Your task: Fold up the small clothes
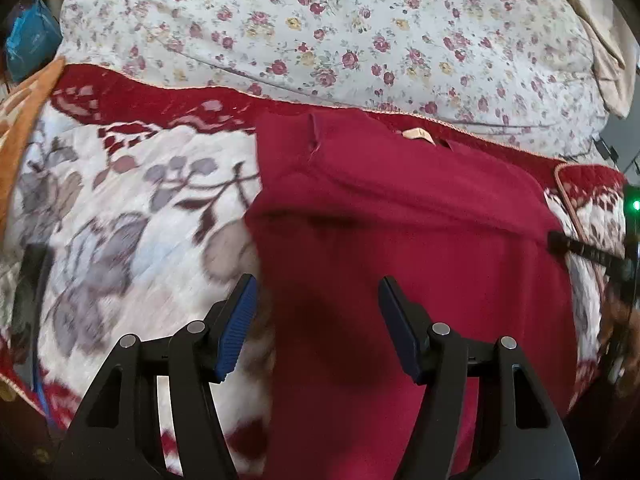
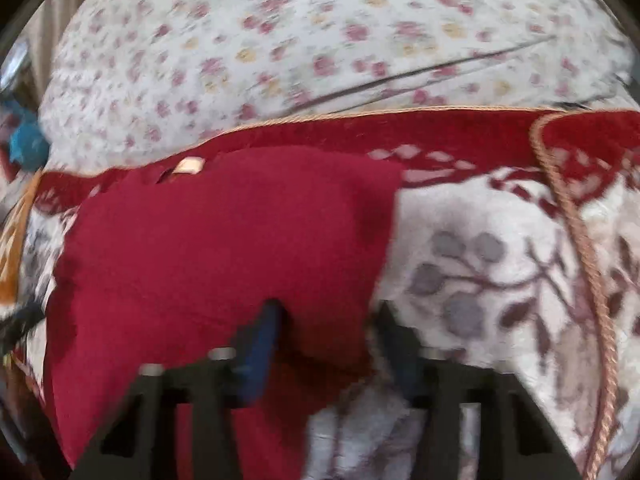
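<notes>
A dark red garment (image 1: pixel 400 240) lies spread on a white blanket with a grey leaf print (image 1: pixel 120 220); a pale label (image 1: pixel 416 134) shows at its far edge. My left gripper (image 1: pixel 316 296) is open, its jaws straddling the garment's left edge just above the cloth. In the blurred right wrist view the same garment (image 2: pixel 220 248) lies to the left, its label (image 2: pixel 190 166) at the far edge. My right gripper (image 2: pixel 328 320) is open with the garment's right edge between the jaws. The other gripper's tip (image 1: pixel 560 242) shows at the garment's right side.
A white quilt with small red flowers (image 1: pixel 320 20) lies beyond the blanket's red border (image 1: pixel 160 100). An orange cloth (image 1: pixel 24 120) and a blue object (image 1: pixel 32 40) sit at far left. A twisted cord trim (image 2: pixel 580 260) runs down the blanket on the right.
</notes>
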